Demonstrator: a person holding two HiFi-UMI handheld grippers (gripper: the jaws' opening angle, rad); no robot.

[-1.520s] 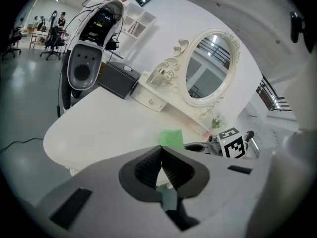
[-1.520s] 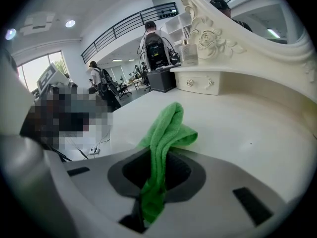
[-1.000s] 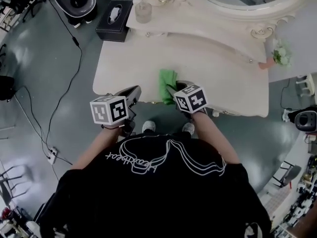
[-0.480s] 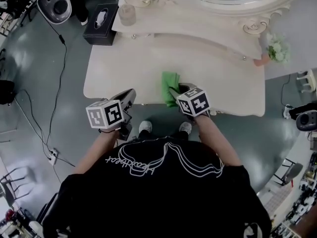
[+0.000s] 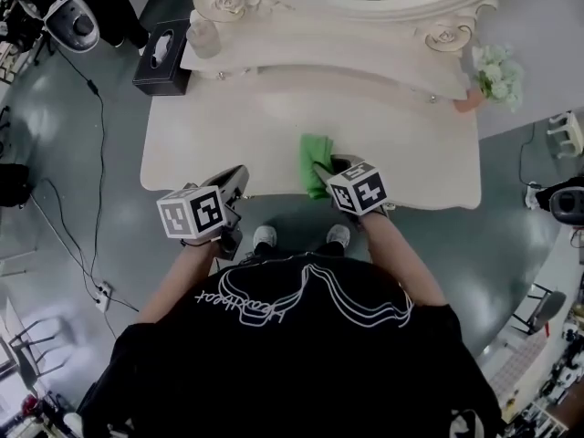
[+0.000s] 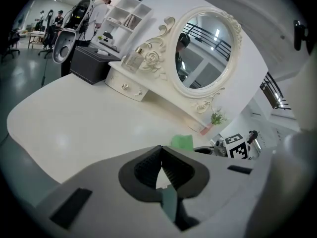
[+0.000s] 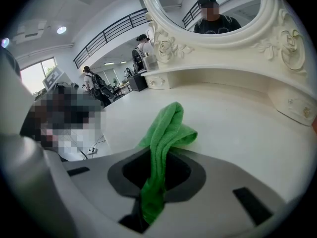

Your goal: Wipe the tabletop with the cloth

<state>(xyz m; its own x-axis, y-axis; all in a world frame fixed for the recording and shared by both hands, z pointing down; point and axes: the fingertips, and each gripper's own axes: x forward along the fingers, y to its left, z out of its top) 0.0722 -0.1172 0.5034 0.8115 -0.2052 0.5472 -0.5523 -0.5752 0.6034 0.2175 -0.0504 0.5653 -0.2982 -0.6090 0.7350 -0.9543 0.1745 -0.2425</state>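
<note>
The right gripper, at the centre of the head view, is clamped on the green cloth. The cloth lies at the near edge of the cream tabletop, seemingly touching it. The left gripper, to its lower left at the same edge, has its jaws pressed together on nothing. A black tissue box stands at upper left.

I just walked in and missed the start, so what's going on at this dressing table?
A person holds a gripper in each hand at the white tabletop. The right gripper is shut on the green cloth, which rests on the tabletop near its front edge. The left gripper is shut and empty at that edge.
</note>
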